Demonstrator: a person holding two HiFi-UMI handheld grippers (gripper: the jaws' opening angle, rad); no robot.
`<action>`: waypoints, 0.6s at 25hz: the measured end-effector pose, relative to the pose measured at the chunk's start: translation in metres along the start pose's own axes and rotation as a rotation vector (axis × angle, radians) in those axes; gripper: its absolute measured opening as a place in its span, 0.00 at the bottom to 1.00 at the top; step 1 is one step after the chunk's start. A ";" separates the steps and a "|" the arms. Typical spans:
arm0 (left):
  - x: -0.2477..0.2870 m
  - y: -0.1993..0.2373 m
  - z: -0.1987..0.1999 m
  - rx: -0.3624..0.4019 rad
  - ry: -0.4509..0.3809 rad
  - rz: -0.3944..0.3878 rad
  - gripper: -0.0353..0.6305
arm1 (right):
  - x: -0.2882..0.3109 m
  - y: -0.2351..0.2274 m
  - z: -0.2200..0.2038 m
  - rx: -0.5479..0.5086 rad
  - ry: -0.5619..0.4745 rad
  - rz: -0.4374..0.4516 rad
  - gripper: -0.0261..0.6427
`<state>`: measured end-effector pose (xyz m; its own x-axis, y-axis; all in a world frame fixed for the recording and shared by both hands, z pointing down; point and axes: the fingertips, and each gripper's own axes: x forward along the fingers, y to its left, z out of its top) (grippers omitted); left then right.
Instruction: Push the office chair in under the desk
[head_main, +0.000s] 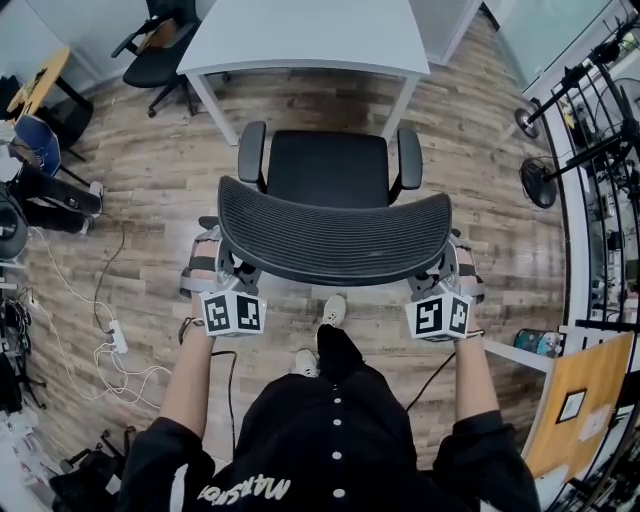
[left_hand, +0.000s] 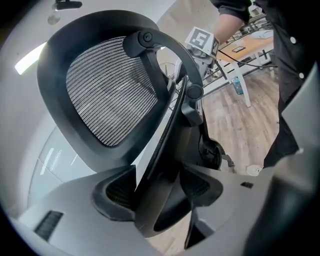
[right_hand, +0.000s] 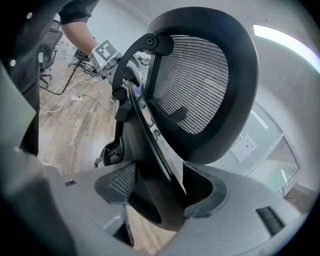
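Note:
A black office chair (head_main: 325, 165) with a mesh backrest (head_main: 335, 240) faces the white desk (head_main: 310, 35), its seat just short of the desk's front edge. My left gripper (head_main: 222, 262) is shut on the backrest's left end and my right gripper (head_main: 448, 268) on its right end. In the left gripper view the backrest (left_hand: 105, 90) has its dark rim filling the gap of the left gripper (left_hand: 157, 192), both pads against it. The right gripper view shows the same hold: the right gripper (right_hand: 160, 187) clamps the rim of the backrest (right_hand: 200, 75).
A second black chair (head_main: 160, 50) stands at the desk's back left. Cables and a power strip (head_main: 115, 340) lie on the wood floor at left. A fan (head_main: 540, 180) and a metal rack (head_main: 600, 100) stand at right, with a wood-topped table (head_main: 580, 400) below them.

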<state>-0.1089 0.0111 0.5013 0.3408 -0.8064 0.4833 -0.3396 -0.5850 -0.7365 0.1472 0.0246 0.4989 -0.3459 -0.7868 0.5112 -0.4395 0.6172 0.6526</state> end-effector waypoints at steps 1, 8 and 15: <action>0.001 0.001 0.000 -0.001 0.002 -0.001 0.48 | 0.001 -0.001 0.000 0.001 -0.001 0.000 0.49; 0.012 0.007 -0.001 -0.004 0.012 0.008 0.49 | 0.010 -0.007 -0.001 -0.001 -0.007 -0.009 0.49; 0.019 0.011 -0.002 -0.001 0.011 0.013 0.49 | 0.017 -0.012 -0.001 -0.002 -0.010 -0.004 0.49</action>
<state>-0.1084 -0.0109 0.5032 0.3263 -0.8149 0.4790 -0.3447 -0.5745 -0.7424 0.1476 0.0033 0.5003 -0.3522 -0.7893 0.5029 -0.4391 0.6139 0.6560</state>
